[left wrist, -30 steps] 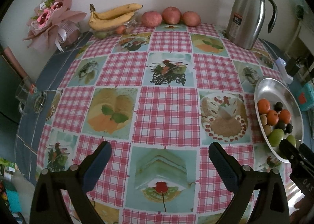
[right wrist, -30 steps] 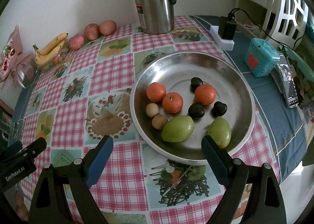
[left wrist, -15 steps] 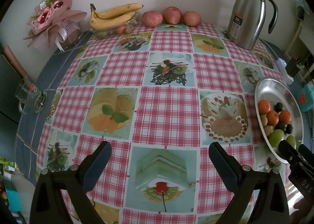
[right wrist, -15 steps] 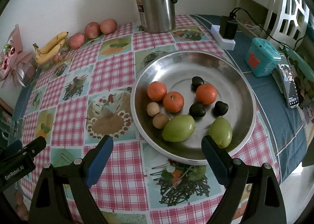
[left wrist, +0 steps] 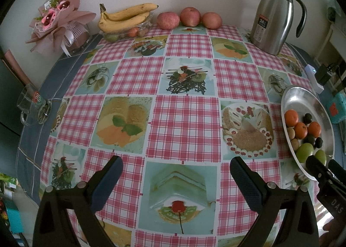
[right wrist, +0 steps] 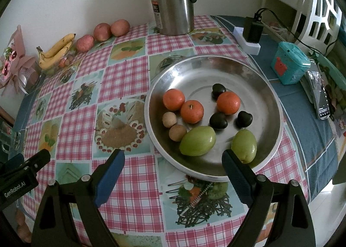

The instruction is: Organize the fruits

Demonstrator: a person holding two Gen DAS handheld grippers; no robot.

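Right gripper (right wrist: 173, 173) hung wide open and empty at the near rim of the steel plate (right wrist: 248, 73), green fruits (right wrist: 197, 141) just ahead, oranges (right wrist: 192, 111) and dark fruits behind, left gripper (left wrist: 176, 178) spread empty above the table (left wrist: 183, 117), bananas (left wrist: 125, 16) and apples (left wrist: 190, 16) by the far wall.

The table (left wrist: 183, 117) carries a steel plate (right wrist: 216, 69), kettle (right wrist: 173, 0), apples (left wrist: 190, 16) and bananas (left wrist: 127, 15).

Left claw (left wrist: 176, 178) agape above tablecloth (left wrist: 183, 117); fruit tray (left wrist: 302, 95) far right.
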